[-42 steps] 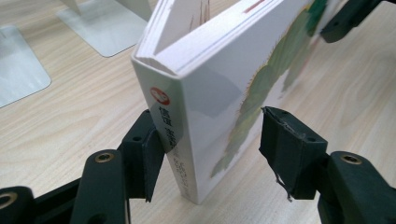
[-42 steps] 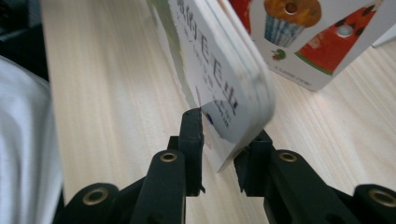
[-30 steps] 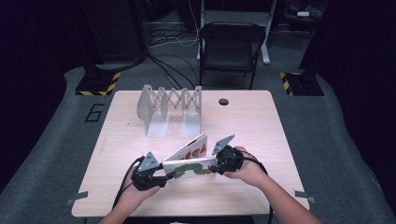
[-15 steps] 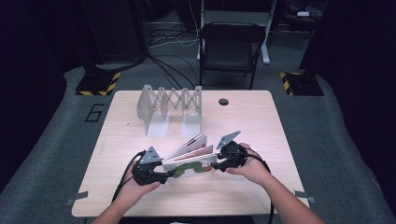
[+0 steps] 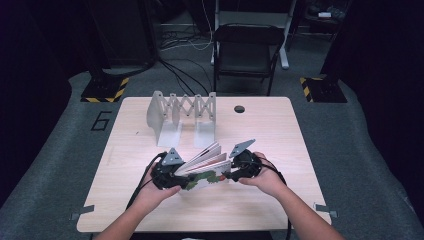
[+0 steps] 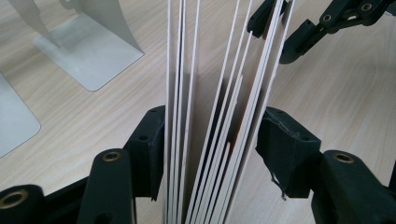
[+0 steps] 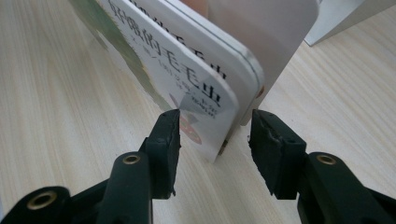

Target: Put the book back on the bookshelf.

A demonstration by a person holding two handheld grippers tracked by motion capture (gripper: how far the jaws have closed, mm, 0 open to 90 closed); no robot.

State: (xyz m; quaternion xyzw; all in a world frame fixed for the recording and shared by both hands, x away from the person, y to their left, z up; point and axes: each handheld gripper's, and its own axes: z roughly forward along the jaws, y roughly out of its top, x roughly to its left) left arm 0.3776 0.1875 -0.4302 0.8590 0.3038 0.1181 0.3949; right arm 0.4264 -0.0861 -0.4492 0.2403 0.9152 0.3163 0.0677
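Board book [image 5: 207, 167] near table's [image 5: 300, 150] front edge, pages fanning; stiff, light, best pinched at spine. Left gripper [image 6: 210, 140] and right gripper [image 7: 215, 135] straddling loosely, unclamped.

The book's [image 7: 196, 84] front cover carries black Chinese lettering; the characters 毛毛虫 can be read, while the ones before them are cut off and unclear. On the floor [image 5: 60, 150] left of the tabletop [image 5: 280, 130] stands a large dark "6" [image 5: 102, 120].
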